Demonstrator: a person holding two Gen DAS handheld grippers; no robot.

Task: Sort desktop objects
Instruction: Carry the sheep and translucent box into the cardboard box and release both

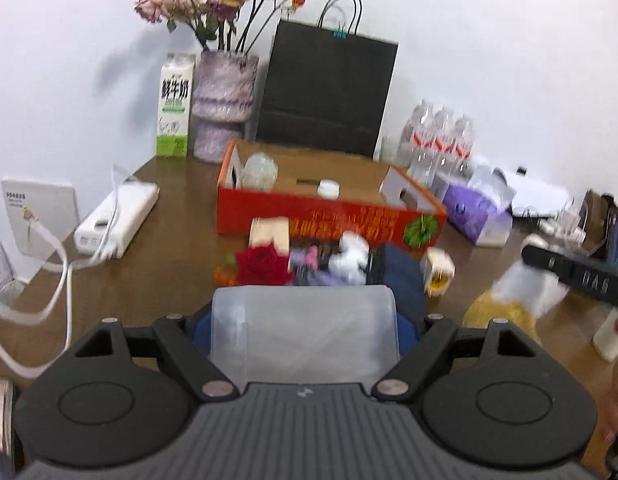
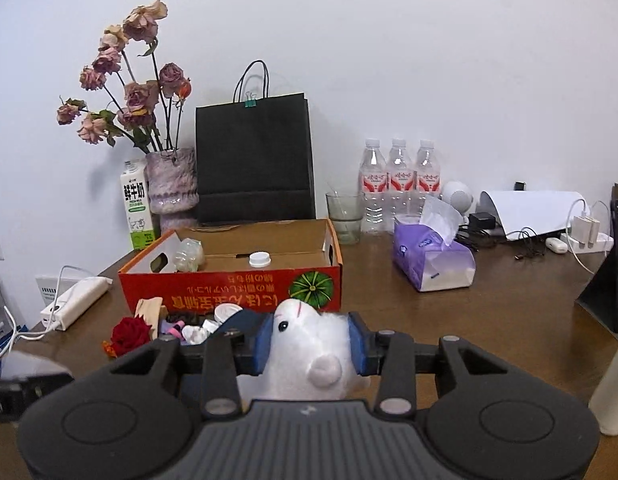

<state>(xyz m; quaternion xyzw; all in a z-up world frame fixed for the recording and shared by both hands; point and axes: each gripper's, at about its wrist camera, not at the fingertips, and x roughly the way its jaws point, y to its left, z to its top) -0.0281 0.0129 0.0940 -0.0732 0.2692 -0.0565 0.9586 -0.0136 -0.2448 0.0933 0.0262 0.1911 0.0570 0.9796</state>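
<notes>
Gripping a white plush toy [image 2: 309, 354] between its blue pads, my right gripper [image 2: 311, 350] hangs above the brown desk [image 2: 489, 312]. My left gripper [image 1: 305, 328] clasps a translucent plastic cup [image 1: 305, 332] across its width. Beyond both lies a clutter pile with a red rose [image 2: 129, 334], then the red cardboard box [image 2: 229, 292].

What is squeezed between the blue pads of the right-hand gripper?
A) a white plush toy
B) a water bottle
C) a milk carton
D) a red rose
A: the right gripper has its blue pads pressed against a fluffy white plush toy with a dark eye.
</notes>
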